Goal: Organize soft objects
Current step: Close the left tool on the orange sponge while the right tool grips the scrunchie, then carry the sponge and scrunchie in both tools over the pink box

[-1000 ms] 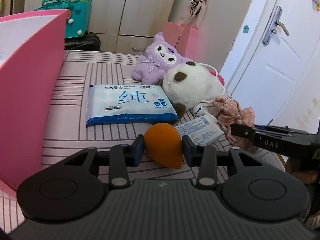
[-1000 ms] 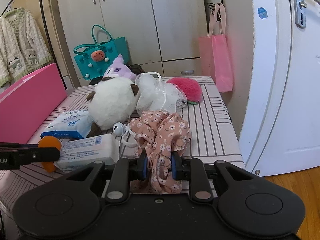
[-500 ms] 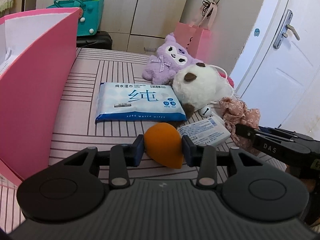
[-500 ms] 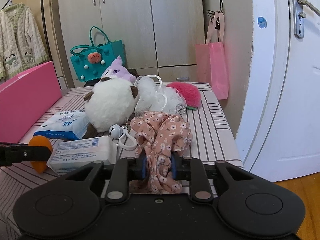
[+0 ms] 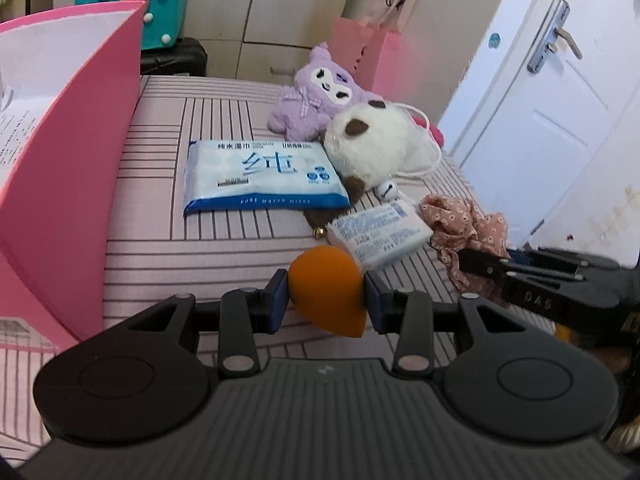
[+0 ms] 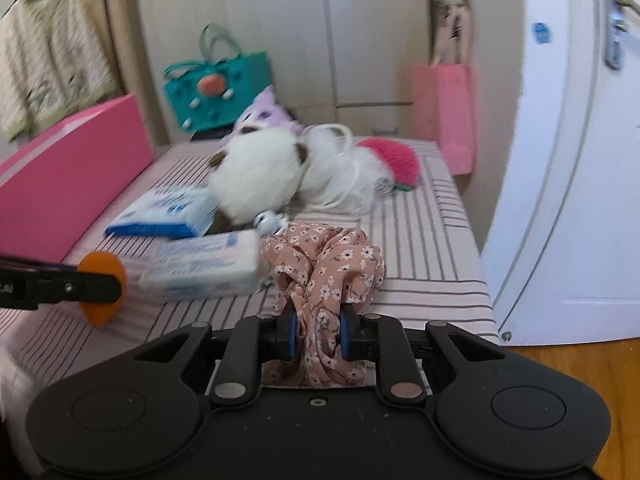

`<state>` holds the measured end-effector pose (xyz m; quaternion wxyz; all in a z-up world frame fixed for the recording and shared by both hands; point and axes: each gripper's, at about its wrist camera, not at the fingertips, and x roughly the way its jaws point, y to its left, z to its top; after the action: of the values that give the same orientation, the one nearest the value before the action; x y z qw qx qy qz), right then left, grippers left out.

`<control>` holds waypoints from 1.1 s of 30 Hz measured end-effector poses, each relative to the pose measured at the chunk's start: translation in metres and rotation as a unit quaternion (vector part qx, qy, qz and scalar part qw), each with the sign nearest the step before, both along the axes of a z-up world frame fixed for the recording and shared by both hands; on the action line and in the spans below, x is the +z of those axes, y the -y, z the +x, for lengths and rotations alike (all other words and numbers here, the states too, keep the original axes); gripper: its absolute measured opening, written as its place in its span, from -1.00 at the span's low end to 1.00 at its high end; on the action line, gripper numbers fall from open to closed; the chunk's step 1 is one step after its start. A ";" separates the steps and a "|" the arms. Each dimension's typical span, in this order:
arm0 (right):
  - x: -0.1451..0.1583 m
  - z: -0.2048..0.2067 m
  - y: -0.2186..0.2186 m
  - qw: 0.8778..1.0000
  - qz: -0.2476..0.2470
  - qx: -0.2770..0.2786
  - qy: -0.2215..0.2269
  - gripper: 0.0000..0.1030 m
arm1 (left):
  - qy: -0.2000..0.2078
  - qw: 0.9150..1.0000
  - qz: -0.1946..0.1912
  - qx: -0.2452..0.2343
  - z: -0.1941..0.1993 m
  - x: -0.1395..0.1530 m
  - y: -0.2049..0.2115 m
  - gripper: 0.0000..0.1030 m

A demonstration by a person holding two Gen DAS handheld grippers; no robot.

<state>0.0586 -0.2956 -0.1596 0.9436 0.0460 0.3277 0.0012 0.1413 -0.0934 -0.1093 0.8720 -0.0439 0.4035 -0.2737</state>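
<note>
Both loads now lifted: left gripper [image 5: 325, 295] pinching orange sponge [image 5: 326, 289], right gripper [image 6: 317, 330] pinching floral scrunchie [image 6: 326, 264]; pink box [image 5: 68, 128], frame left, likely next.

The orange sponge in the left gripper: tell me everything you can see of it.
The orange sponge is a smooth, matte, egg-shaped piece that looks like soft foam. It is clamped between the blue pads of the left gripper, round end up and tip pointing down. It appears to be held above the striped cover, just in front of the small white tissue pack.
</note>
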 end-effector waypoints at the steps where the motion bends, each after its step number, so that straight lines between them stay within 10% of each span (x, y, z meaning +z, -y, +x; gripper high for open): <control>1: 0.003 0.000 0.000 1.000 0.001 0.007 -0.009 -0.57 | -0.005 1.000 0.001 -0.004 -0.001 0.001 -0.002 -0.24; 19: 0.060 -0.026 -0.049 0.988 0.032 0.145 -0.038 -0.56 | -0.029 0.999 0.013 -0.013 -0.024 0.015 -0.045 -0.24; 33: 0.081 -0.001 -0.138 0.932 0.090 0.317 -0.148 -0.56 | -0.079 0.994 0.069 0.000 -0.046 0.052 -0.115 -0.24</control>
<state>0.0577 -0.1578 -0.0790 0.8269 0.0240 0.4597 0.3229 0.0951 0.0218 -0.0577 0.8384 -0.0049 0.4892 -0.2404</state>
